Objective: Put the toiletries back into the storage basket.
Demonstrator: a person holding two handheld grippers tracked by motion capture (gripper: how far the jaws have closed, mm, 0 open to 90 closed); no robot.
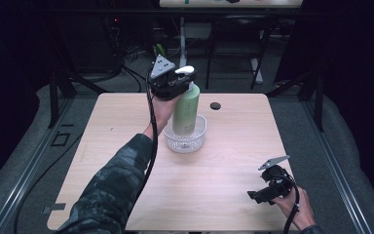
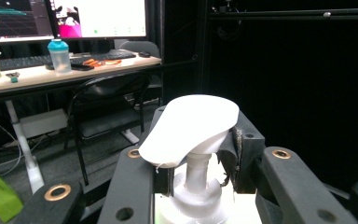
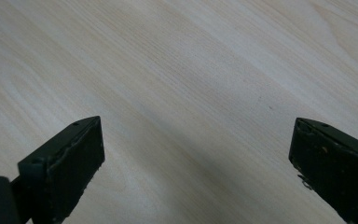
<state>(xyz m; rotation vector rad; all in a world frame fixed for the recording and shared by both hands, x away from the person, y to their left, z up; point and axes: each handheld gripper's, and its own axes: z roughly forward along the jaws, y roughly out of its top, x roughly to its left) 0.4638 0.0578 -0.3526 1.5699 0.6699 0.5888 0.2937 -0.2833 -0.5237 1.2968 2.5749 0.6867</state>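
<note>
The left gripper (image 1: 179,84) is squeezing the green bottle's (image 1: 185,109) neck, lowering it into the clear bowl (image 1: 185,141) near the tabletop's (image 1: 224,161) far edge, and should let go next, while the right gripper (image 1: 262,194) is hanging open.

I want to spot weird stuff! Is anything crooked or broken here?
The green pump bottle leans a little, its base in the clear basket, while the left gripper clamps its neck. The jaw pads look frayed. Nothing is spilled.

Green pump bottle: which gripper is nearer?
Left. The left gripper is clamped on the green pump bottle at its neck; the right gripper rests open near the table's front corner.
</note>
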